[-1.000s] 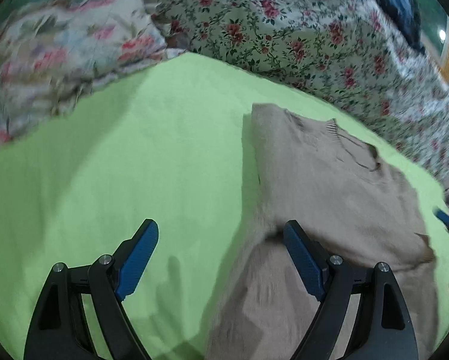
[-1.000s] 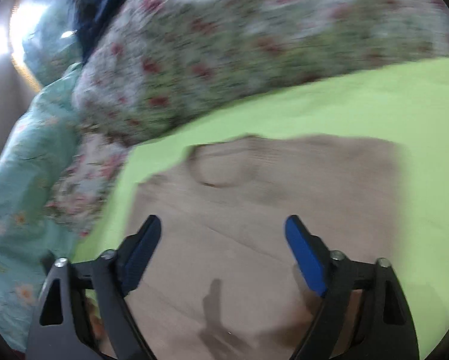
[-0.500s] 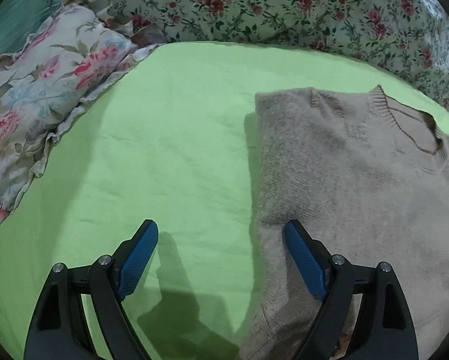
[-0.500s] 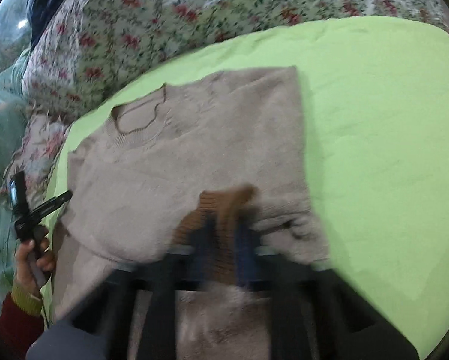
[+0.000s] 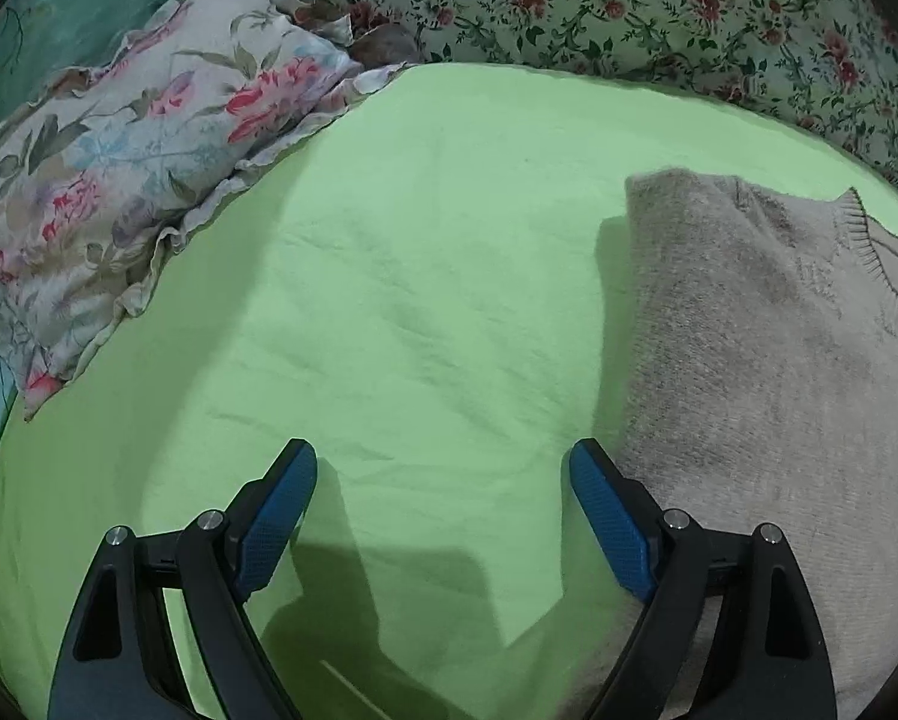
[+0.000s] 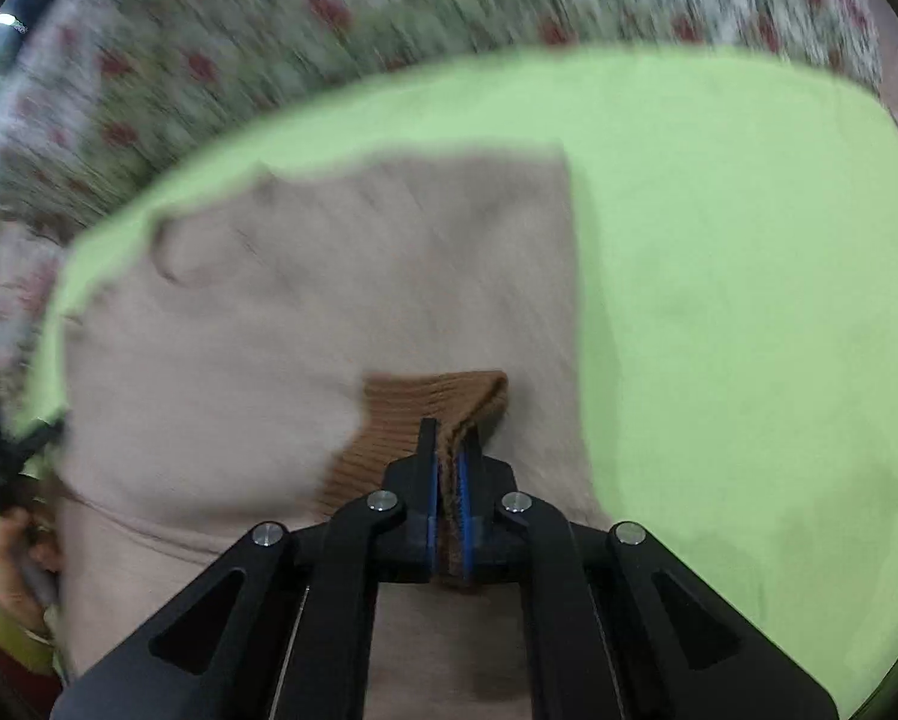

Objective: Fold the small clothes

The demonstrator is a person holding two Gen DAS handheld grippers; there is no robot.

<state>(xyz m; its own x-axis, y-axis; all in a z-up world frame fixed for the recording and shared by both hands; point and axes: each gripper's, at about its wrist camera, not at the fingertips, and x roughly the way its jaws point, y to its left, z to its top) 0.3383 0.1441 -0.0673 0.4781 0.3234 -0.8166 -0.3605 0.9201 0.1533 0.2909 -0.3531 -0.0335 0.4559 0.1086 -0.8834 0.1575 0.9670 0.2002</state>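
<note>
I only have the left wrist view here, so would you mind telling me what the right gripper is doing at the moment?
Observer: The right gripper is shut on a brown ribbed cuff of the beige sweater.
Operator: Thank you. Is the cuff lying flat, or lifted?
Observer: It is folded double between the pads, standing up over the sweater's body.
Operator: Is anything else near that side?
Observer: Yes, a person's hand shows at the left edge of the right wrist view, beside the sweater, gripping a dark handle.
</note>
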